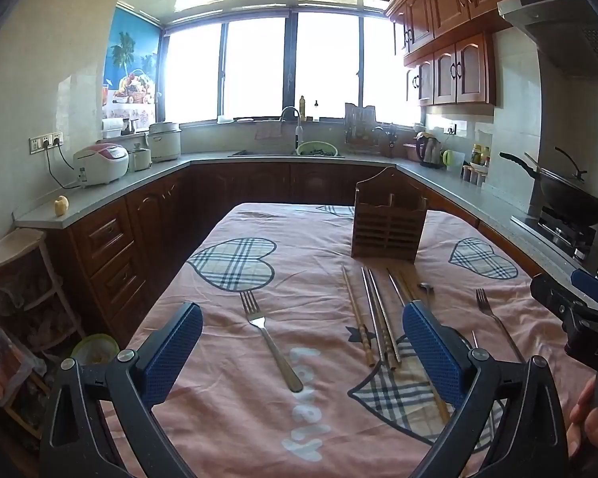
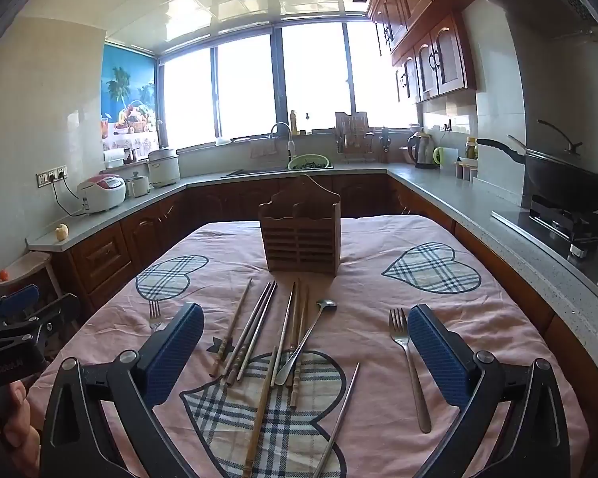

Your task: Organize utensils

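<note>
Both claws hang low over the near end of the table, tipped a little downward. The left claw (image 1: 302, 352) has its blue pads spread wide apart, and nothing is between them. The right claw (image 2: 305, 354) is spread just as wide and holds nothing too. A hand (image 1: 594, 418) grips the handle of the right one.

On the pink tablecloth (image 2: 378, 298) with checked hearts, the eating things lie loose. One fork (image 1: 269, 338) lies alone on the left side. Another fork (image 2: 408, 362) lies on the right side, just beside the right claw's blue pad. Between the forks is a bunch of chopsticks (image 2: 251, 330), some wooden, some shiny metal, lying side by side and partly crossed. A spoon (image 2: 307, 338) lies across some of them.

Past the chopsticks stands a brown wooden holder (image 2: 301, 235), upright and with nothing poking out of the top.

Far behind are the counter (image 2: 438, 191), the sink tap (image 2: 281, 131) and the bright windows (image 2: 311, 79).
</note>
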`<state>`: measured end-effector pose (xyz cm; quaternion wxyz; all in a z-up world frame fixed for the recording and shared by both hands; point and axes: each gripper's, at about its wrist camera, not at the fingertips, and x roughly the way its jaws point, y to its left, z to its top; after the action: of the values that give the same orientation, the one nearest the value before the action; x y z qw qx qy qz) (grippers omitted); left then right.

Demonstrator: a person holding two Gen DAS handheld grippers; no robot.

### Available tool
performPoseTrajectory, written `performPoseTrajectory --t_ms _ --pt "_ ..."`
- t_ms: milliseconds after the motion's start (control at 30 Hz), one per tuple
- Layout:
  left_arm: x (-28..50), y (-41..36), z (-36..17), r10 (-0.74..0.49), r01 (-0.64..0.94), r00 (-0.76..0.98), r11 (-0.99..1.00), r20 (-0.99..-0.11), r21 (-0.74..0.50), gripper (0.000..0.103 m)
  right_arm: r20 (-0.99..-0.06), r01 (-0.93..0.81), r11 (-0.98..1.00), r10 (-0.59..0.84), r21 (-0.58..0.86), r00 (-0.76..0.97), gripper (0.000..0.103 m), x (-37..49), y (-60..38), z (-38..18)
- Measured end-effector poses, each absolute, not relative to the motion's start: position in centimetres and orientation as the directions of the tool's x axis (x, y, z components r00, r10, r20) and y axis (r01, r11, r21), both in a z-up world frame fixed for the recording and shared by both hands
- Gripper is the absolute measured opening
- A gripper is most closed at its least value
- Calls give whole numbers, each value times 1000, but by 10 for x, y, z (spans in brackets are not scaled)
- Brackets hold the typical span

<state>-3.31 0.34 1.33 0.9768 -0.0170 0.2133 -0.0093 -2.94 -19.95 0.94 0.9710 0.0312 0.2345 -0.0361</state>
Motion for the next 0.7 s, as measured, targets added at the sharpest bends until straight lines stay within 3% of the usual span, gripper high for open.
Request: performPoseTrajectory --t_ms 700 --pt "-28 0 13 -19 8 905 1000 -424 -27 102 -468 84 995 -48 56 882 103 -31 -204 12"
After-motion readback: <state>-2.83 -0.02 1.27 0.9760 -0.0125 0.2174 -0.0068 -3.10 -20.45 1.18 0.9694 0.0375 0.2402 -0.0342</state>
